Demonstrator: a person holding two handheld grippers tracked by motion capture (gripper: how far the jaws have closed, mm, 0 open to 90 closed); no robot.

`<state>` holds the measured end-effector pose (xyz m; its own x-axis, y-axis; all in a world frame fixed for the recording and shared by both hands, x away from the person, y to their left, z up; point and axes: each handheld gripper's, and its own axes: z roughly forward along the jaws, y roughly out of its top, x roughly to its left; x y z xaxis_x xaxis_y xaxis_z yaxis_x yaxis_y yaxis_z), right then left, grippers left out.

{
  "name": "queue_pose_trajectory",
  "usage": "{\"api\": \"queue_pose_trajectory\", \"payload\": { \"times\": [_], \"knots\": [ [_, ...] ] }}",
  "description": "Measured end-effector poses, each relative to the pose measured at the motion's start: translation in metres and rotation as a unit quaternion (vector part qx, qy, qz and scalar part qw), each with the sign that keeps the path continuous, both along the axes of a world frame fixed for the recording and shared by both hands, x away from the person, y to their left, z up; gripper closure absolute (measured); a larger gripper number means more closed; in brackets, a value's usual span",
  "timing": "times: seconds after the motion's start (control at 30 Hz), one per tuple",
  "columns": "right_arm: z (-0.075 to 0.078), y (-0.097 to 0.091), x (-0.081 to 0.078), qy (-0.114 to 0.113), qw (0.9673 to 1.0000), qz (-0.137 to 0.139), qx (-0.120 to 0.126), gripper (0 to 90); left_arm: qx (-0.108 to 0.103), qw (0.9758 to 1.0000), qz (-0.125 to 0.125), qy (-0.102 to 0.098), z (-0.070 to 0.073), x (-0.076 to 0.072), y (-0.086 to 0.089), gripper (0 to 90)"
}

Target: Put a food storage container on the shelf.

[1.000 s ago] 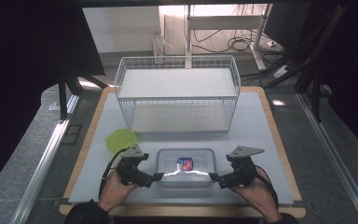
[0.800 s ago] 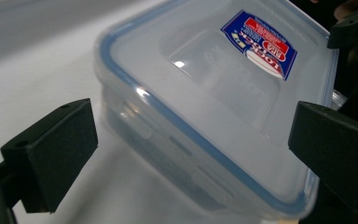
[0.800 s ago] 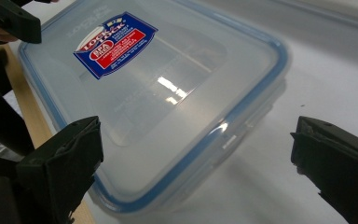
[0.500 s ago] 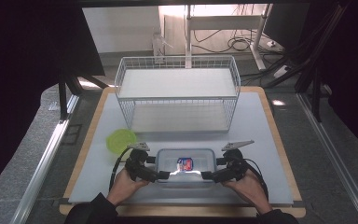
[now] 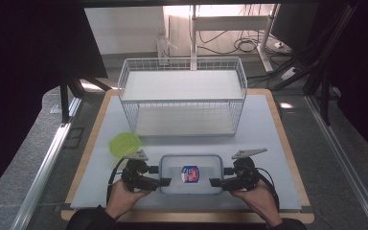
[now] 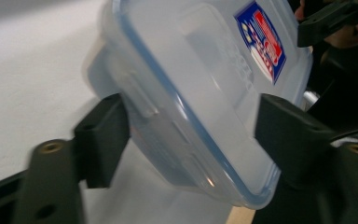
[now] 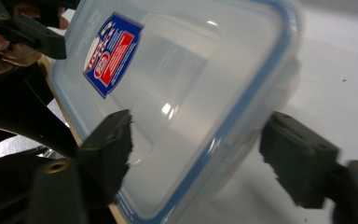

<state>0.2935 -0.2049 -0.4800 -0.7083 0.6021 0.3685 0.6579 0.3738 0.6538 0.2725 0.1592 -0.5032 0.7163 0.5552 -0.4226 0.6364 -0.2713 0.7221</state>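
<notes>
At the bottom centre of the high view, a clear plastic container (image 5: 190, 173) lies flat on the white surface (image 5: 268, 143), close to its near edge. It is a shallow rectangle with rounded corners, its translucent lid rimmed by a thin blue seal line, and a small blue, red and white label (image 5: 190, 173) sits at the lid's middle. In the left gripper view the container (image 6: 200, 93) runs diagonally through the frame, a moulded side flap visible along its near short end.

The left claw (image 5: 165, 181) sits at the container's left short end, the right claw (image 5: 215, 182) at its right short end, each held in a hand at the bottom of the frame. Both have just been closing, with the container's end between the jaws. In the left gripper view one jaw touches the container wall while the other stands apart from it; in the right gripper view the left-hand jaw meets the container (image 7: 191, 93) and the right-hand jaw shows a gap. Neither grips yet.

Up and left of the container lies a green round lid (image 5: 125, 143). Farther up the frame stands a white wire basket (image 5: 182, 96).
</notes>
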Motion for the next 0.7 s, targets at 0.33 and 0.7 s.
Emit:
{"api": "queue_pose_trajectory", "payload": {
  "times": [0.33,0.7],
  "knots": [
    [-0.002,-0.019,-0.009,0.043,0.9973,-0.016,0.058,49.8,-0.027,0.9995,0.015,-0.011,0.000,-0.015,0.005,45.0],
    [0.004,-0.015,-0.017,0.023,0.9969,-0.050,0.055,52.2,-0.032,0.9987,0.037,-0.011,0.003,-0.012,0.004,48.4]
  ]
}}
